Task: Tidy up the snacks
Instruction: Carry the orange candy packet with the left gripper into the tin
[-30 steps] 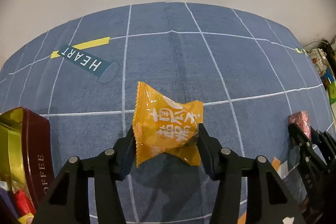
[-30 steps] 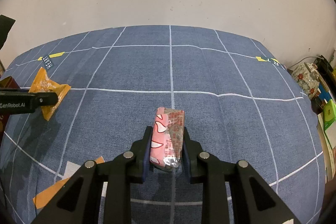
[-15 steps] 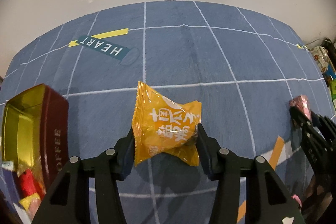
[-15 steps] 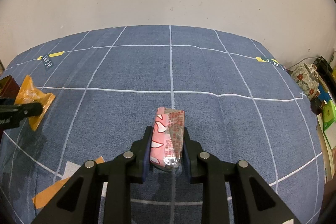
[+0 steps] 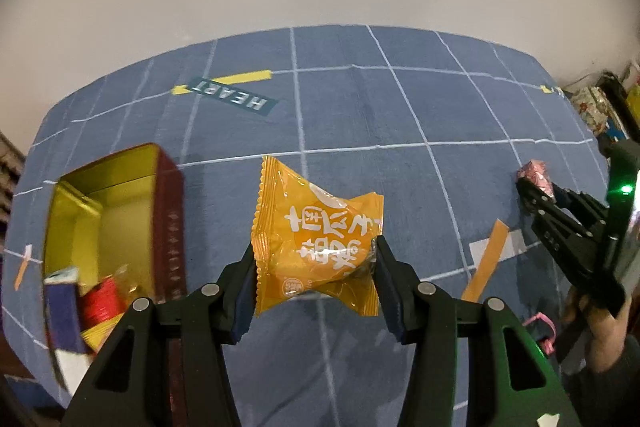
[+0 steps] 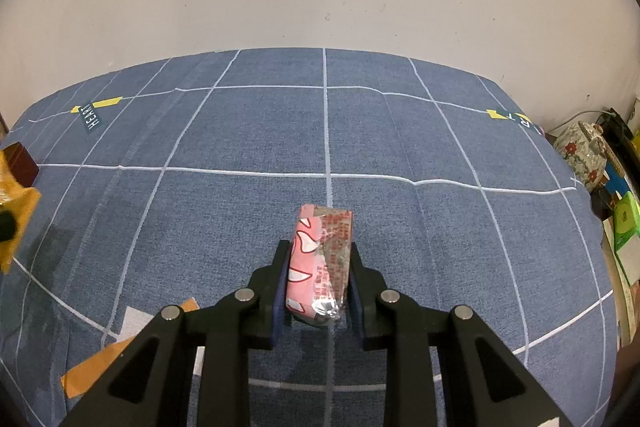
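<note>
Left gripper (image 5: 316,263) clamped on an orange packet (image 5: 320,247), pads pinching its puffed lower half, crimped edge sticking up and left; packet hangs clear of the cloth, likely carried that way so it can drop straight into a container. Just left of it sits the open tin (image 5: 116,211), gold inside, dark red wall, a few wrapped snacks already piled in its near end, far end bare, so there's room. Judged step: ferry packet over the tin, then release. Right gripper (image 6: 318,281) closed narrow on a pink bar (image 6: 322,259), gripped by its long sides near the foil end, bar pointing forward, held above the blue grid cloth (image 6: 240,219), well apart from the tin; probably waiting its turn. In the left view the right gripper shows at far right, with a hand (image 5: 600,323) on its handle. Orange tape strip (image 5: 486,259) lies on the cloth between the two grippers. Clutter off the cloth's right edge, not relevant.
</note>
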{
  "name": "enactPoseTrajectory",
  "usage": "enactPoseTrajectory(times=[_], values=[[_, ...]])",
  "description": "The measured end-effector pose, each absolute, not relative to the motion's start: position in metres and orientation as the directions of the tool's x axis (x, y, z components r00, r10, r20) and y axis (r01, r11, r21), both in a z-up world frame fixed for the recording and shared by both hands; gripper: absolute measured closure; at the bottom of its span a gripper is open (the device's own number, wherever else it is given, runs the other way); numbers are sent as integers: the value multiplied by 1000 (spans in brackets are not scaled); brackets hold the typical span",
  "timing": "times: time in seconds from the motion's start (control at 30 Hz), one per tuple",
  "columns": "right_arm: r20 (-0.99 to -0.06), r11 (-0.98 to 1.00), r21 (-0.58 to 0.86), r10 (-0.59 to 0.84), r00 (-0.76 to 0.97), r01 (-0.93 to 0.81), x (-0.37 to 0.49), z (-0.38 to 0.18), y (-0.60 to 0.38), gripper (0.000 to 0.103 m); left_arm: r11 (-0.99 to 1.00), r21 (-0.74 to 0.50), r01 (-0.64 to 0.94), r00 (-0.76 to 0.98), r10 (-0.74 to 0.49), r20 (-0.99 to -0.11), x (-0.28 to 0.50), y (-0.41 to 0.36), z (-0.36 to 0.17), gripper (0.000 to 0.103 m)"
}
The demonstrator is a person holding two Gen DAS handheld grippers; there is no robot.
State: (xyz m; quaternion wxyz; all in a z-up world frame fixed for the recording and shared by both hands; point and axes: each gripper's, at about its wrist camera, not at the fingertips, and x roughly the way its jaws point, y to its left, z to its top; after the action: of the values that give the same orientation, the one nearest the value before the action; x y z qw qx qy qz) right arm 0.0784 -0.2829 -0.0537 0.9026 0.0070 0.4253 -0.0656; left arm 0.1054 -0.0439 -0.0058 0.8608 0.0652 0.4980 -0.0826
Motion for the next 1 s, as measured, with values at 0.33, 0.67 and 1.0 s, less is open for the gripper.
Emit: enactPoseTrajectory(times=[0.33, 0.67, 1.0], values=[[-768, 991, -48, -116, 629, 124, 78, -54, -283, 77, 995, 37, 95, 506, -16, -863, 88, 27, 37, 55], [-767, 990, -69, -131, 628, 122, 79, -53, -281, 77, 998, 60, -24, 499, 64, -864, 77, 109, 58, 55], [-765, 989, -88, -145, 627, 122, 79, -52, -277, 77, 998, 43, -54, 427, 62, -902, 68, 148, 36, 55]])
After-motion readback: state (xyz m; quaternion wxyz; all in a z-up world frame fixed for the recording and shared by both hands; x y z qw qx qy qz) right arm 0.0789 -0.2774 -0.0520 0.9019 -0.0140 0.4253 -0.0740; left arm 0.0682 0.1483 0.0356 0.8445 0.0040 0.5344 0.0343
